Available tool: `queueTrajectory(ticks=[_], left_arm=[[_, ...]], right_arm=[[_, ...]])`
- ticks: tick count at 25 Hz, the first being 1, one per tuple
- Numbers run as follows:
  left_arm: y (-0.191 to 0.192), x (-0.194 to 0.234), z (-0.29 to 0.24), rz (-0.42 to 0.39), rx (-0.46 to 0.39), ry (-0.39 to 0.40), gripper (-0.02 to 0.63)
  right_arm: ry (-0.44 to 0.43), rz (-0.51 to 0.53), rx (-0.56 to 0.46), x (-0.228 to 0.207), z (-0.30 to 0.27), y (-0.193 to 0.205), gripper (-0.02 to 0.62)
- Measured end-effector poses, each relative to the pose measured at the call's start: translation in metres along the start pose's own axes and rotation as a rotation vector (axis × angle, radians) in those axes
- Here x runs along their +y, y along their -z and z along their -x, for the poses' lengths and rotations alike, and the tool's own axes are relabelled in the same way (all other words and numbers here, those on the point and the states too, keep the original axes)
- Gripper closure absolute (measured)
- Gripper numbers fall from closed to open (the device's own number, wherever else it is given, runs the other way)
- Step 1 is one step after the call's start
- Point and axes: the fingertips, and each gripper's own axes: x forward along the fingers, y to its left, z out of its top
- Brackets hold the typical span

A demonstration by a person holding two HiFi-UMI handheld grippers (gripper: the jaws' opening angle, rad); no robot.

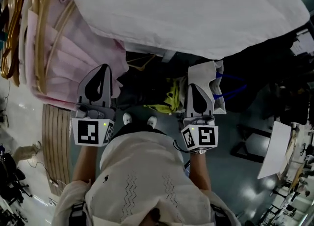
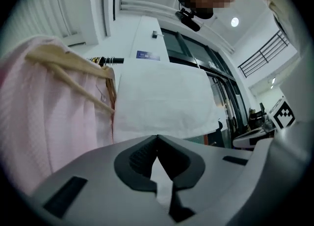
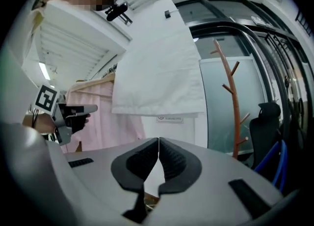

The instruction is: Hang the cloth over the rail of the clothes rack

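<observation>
The white cloth [image 1: 196,9] lies draped over the rack's rail, spread wide across the top of the head view. In the left gripper view the cloth [image 2: 162,104] hangs flat ahead of the jaws, apart from them. My left gripper [image 1: 104,69] is below its near edge, shut with nothing between the pads. My right gripper [image 1: 201,69] is level with it to the right, also shut and empty. Both jaw pairs, left gripper [image 2: 157,136] and right gripper [image 3: 159,139], meet tip to tip. The cloth [image 3: 157,72] hangs beyond the right jaws too.
Pink garments [image 1: 73,48] on wooden hangers [image 2: 68,65] hang left of the cloth on the rail [image 2: 112,60]. An orange coat stand [image 3: 234,97] and a dark chair [image 3: 267,131] stand to the right. A yellow item [image 1: 171,99] and a white bag [image 1: 220,90] lie on the floor below.
</observation>
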Motion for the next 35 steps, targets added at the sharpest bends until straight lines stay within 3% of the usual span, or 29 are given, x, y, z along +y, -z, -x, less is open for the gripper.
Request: queueTrajectory(ticks=[5, 10, 13, 15, 18, 26, 35], left_arm=[[0.044, -0.033, 0.019, 0.184, 0.087, 0.039, 0.594], [0.077, -0.072, 0.025, 0.185, 0.168, 0.069, 0.594], [0.076, -0.085, 0.023, 0.172, 0.164, 0.109, 0.594], [0.077, -0.089, 0.025, 0.156, 0.161, 0.125, 0.594], [0.084, -0.091, 0.025, 0.158, 0.167, 0.157, 0.594], [0.086, -0.089, 0.020, 0.163, 0.135, 0.175, 0.594], [0.094, -0.103, 0.030, 0.147, 0.187, 0.217, 0.594]], right_arm=[[-0.092, -0.082, -0.017, 0.038, 0.004, 0.006, 0.575], [-0.068, -0.089, 0.033, 0.052, -0.003, 0.027, 0.575], [-0.065, -0.054, 0.045, 0.058, -0.007, 0.032, 0.575], [-0.073, -0.092, 0.057, 0.062, -0.008, 0.037, 0.575], [-0.128, -0.136, 0.071, 0.074, -0.017, 0.041, 0.575], [-0.202, -0.045, 0.035, 0.096, -0.021, 0.036, 0.575], [-0.282, 0.015, 0.064, 0.117, -0.019, 0.037, 0.577]])
